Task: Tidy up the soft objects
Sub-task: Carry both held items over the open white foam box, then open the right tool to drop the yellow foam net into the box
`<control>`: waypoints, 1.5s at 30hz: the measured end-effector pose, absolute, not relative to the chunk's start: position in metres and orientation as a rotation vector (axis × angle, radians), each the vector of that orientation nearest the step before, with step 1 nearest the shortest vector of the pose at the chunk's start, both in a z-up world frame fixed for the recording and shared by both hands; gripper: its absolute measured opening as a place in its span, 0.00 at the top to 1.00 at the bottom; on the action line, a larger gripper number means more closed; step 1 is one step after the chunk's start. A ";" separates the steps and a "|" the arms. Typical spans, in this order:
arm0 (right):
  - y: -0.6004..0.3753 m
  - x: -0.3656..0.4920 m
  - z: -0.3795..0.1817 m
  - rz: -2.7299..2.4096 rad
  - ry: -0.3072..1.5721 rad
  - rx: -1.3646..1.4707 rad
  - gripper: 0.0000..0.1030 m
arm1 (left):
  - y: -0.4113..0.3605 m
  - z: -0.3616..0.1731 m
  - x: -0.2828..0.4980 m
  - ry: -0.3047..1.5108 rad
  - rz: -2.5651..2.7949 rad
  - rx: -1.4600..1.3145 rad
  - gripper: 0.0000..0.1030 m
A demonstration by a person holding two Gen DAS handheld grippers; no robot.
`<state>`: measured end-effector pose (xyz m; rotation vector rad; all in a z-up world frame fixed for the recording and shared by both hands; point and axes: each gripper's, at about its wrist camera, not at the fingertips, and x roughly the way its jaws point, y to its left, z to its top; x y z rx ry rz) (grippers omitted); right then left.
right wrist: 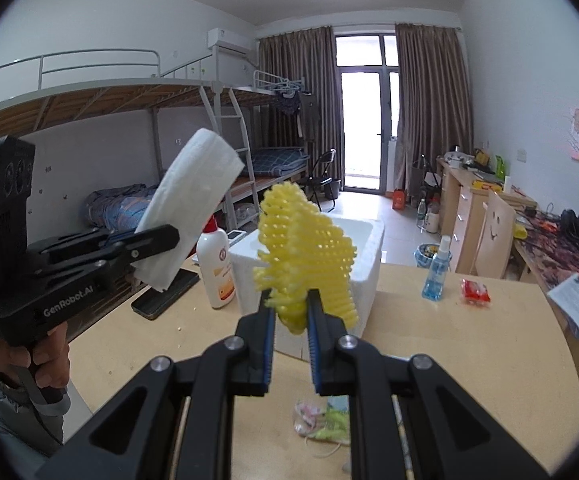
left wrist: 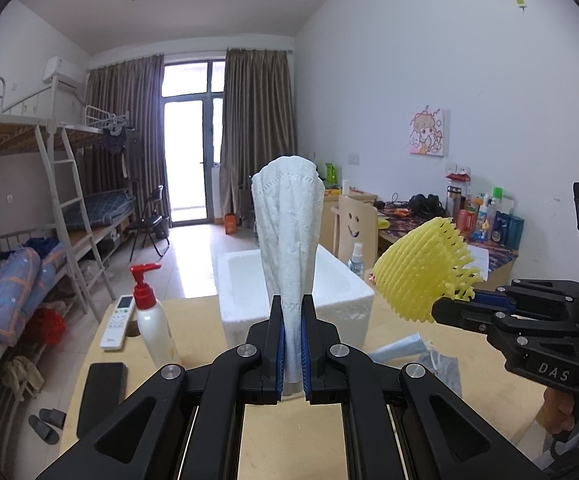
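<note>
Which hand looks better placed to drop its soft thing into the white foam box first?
Probably right. The right gripper holds the yellow foam net directly before the foam box opening. The left gripper holds its white tissue upright, nearer the box's left wall.

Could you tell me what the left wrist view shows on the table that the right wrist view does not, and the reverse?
Only the left wrist view shows the white remote control beside the pump bottle and the face masks lying right of the foam box. Only the right wrist view shows the red packet and the crumpled pastel wrapper near the table's front. Both show the white foam box, the pump bottle, the black phone, the blue spray bottle, the white cloth in the left hand-held gripper and the yellow foam net in the right hand-held gripper.
</note>
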<state>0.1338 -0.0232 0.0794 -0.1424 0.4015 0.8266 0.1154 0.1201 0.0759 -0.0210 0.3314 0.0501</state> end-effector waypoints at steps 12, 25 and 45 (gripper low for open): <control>0.004 0.173 0.091 0.834 0.407 -0.166 0.82 | 0.137 0.078 0.153 0.344 0.040 -0.021 0.93; 0.036 0.205 0.095 0.859 0.404 -0.215 0.82 | 0.156 0.076 0.176 0.356 0.065 -0.034 0.93; 0.070 0.241 0.080 0.890 0.481 -0.260 0.67 | 0.160 0.076 0.176 0.353 0.131 -0.015 0.93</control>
